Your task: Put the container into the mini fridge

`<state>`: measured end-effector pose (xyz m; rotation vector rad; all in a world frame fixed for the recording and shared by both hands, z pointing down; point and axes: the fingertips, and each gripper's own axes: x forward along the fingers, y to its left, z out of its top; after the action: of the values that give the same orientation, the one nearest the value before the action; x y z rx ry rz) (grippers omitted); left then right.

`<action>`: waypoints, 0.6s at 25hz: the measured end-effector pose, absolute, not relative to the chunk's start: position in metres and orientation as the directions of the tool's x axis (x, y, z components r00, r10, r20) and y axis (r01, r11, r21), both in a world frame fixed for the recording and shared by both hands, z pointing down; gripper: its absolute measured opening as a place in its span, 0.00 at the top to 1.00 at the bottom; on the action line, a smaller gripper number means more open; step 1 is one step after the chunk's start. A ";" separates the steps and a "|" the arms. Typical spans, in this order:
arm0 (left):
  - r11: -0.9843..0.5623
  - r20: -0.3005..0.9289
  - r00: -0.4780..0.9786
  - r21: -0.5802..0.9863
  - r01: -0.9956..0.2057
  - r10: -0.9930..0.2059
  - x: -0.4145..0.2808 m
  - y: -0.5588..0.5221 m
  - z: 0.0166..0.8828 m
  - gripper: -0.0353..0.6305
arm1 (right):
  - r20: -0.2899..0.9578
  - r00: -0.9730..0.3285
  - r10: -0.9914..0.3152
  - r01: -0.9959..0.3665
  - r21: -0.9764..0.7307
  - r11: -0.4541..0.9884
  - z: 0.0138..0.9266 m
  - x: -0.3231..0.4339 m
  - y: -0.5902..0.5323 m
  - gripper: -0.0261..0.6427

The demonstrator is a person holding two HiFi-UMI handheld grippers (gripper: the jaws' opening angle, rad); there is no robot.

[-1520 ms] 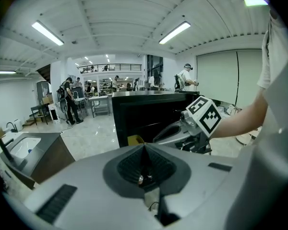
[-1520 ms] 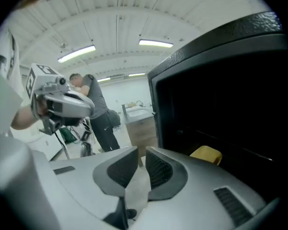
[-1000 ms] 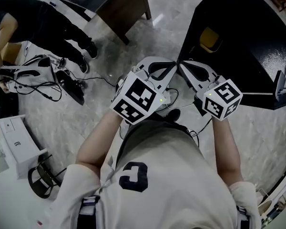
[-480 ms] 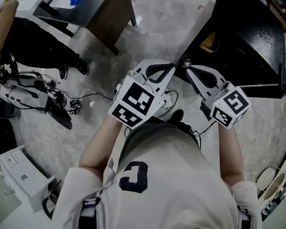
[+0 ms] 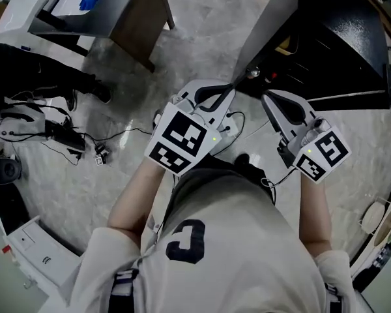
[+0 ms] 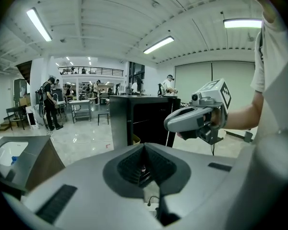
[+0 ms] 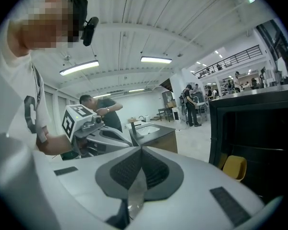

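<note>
The black mini fridge (image 5: 352, 25) stands open at the upper right of the head view, its grey door (image 5: 274, 12) swung out toward me. A yellow container (image 5: 285, 45) sits low inside it, and shows as well in the right gripper view (image 7: 234, 167) and the left gripper view (image 6: 136, 139). My left gripper (image 5: 234, 85) is shut and empty, its tip just short of the fridge's front. My right gripper (image 5: 267, 98) is shut too, with nothing in it, a little to the right of the left one. Each shows in the other's view: the right gripper (image 6: 168, 125) and the left gripper (image 7: 127, 143).
A dark brown counter (image 5: 133, 12) with a sink stands at the upper left. Cables and gear (image 5: 58, 135) lie on the marble floor at the left, next to a person in dark clothes (image 5: 32, 77). A white box (image 5: 32, 256) sits at the lower left.
The two gripper tips touched a second ago and now stand apart; the right gripper has moved right and down. The fridge has drawn closer and its open front shows more.
</note>
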<state>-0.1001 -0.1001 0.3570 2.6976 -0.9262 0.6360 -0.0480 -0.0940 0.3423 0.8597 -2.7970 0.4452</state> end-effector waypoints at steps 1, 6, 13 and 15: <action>-0.779 0.463 0.710 0.064 -0.623 -0.530 -0.096 -0.094 0.355 0.86 | 0.250 -0.815 -0.523 -0.574 -0.227 0.787 0.340 -0.044 -0.088 0.92; -0.787 0.457 0.713 0.043 -0.615 -0.532 -0.064 -0.058 0.348 0.86 | 0.211 -0.820 -0.532 -0.570 -0.214 0.793 0.332 -0.016 -0.049 0.92; -0.806 0.460 0.720 0.016 -0.591 -0.519 0.007 0.012 0.340 0.86 | 0.181 -0.821 -0.541 -0.569 -0.185 0.801 0.324 0.052 0.032 0.92; -0.809 0.462 0.721 0.013 -0.588 -0.517 0.027 0.032 0.340 0.86 | 0.174 -0.819 -0.546 -0.572 -0.180 0.800 0.324 0.072 0.051 0.92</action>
<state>0.0267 0.0315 0.3396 2.7653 -0.8945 0.6707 0.0720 0.0512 0.3239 0.8953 -2.8721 0.3427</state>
